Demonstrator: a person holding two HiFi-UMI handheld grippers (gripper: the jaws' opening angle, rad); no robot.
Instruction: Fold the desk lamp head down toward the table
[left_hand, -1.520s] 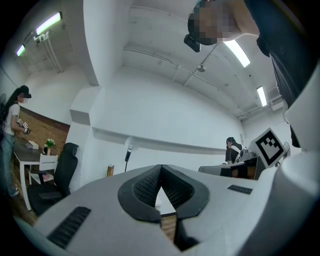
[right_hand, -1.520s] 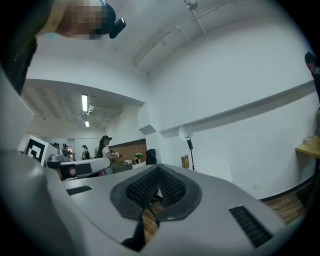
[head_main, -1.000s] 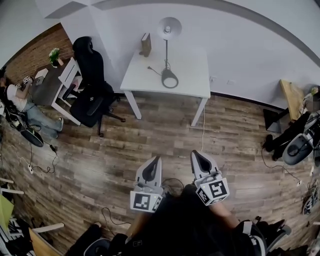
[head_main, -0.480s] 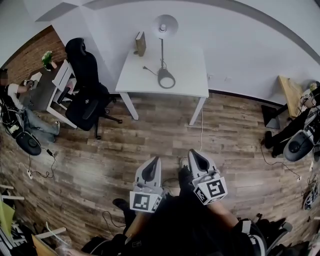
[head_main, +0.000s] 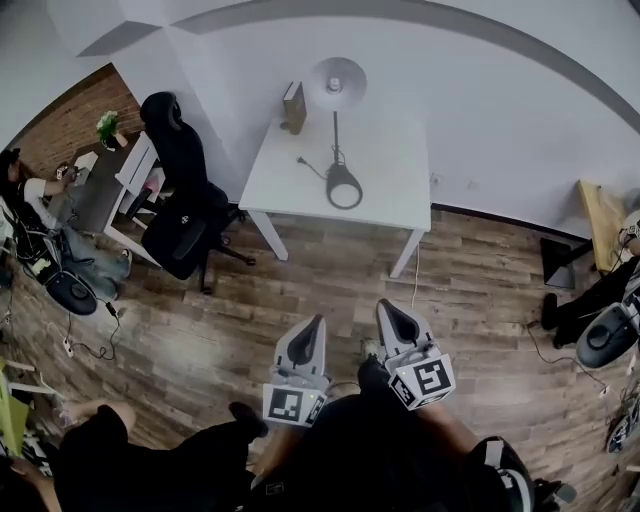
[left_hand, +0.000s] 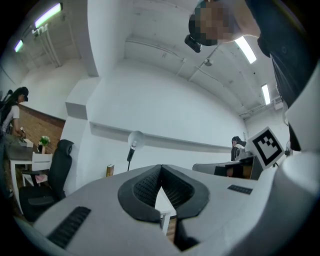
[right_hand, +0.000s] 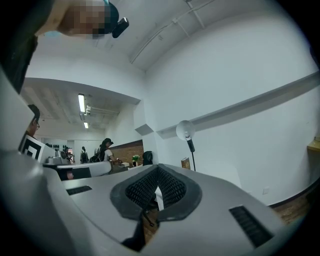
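Note:
A desk lamp (head_main: 337, 130) stands upright on a white table (head_main: 385, 190) against the far wall, its round white head (head_main: 335, 80) raised on a thin dark stem above a round base (head_main: 343, 186). The lamp also shows small and far off in the left gripper view (left_hand: 132, 142) and the right gripper view (right_hand: 186, 133). My left gripper (head_main: 313, 325) and right gripper (head_main: 388, 312) are held level side by side over the wooden floor, well short of the table. Both are shut with nothing between the jaws.
A small brown box (head_main: 293, 106) stands at the table's back left corner. A black office chair (head_main: 188, 195) and a second desk (head_main: 115, 180) stand to the left, with a seated person (head_main: 30, 200) beyond. A cable (head_main: 412, 280) trails off the table. Chairs and gear crowd the right edge (head_main: 605, 330).
The table and lamp have shifted and grown slightly in the head view as I move across the floor toward them. Both grippers stay shut and side by side.

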